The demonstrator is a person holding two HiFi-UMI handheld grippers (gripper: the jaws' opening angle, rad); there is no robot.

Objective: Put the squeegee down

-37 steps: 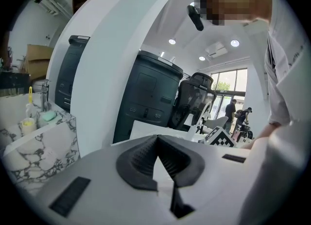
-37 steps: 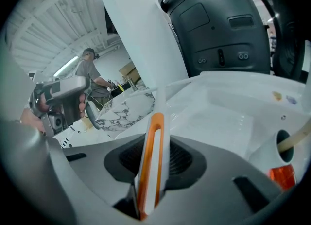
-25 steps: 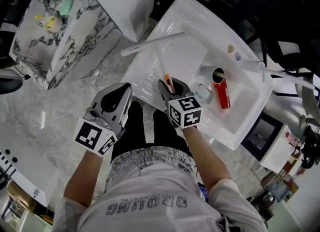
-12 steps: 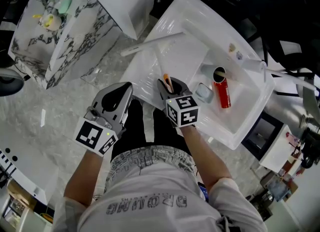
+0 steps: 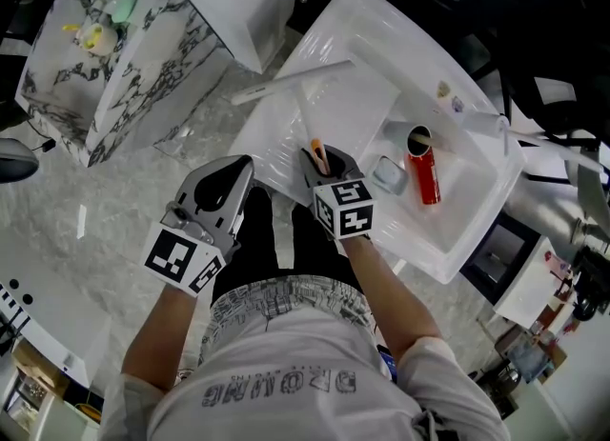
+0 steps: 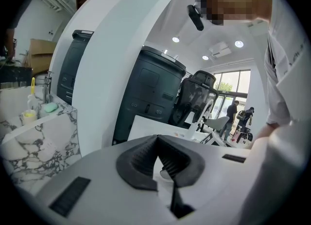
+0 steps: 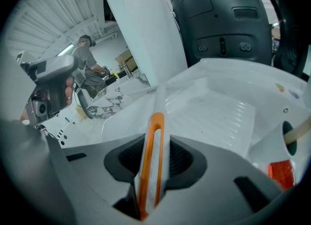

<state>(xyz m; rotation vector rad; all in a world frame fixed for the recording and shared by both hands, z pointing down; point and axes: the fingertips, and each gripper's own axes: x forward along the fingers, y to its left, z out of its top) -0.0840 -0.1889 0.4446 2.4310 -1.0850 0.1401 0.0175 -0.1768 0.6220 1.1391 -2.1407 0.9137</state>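
Squeegee [image 5: 291, 82] is in my right tool [image 5: 321, 157]. In the right gripper view the pads press on both sides of its orange-looped handle end [image 7: 150, 161], so the jaws stand partly apart around it. From there the white shaft runs toward the upper middle of the head view, where the long blade crosses the left edge of the white basin [image 5: 355, 12]. Whether the blade touches the basin I cannot tell. My left tool [image 5: 225, 180] hangs just left of the right one, its jaws meeting at the tips with nothing between them. A red can [image 5: 423, 178] lies in the basin, right of centre.
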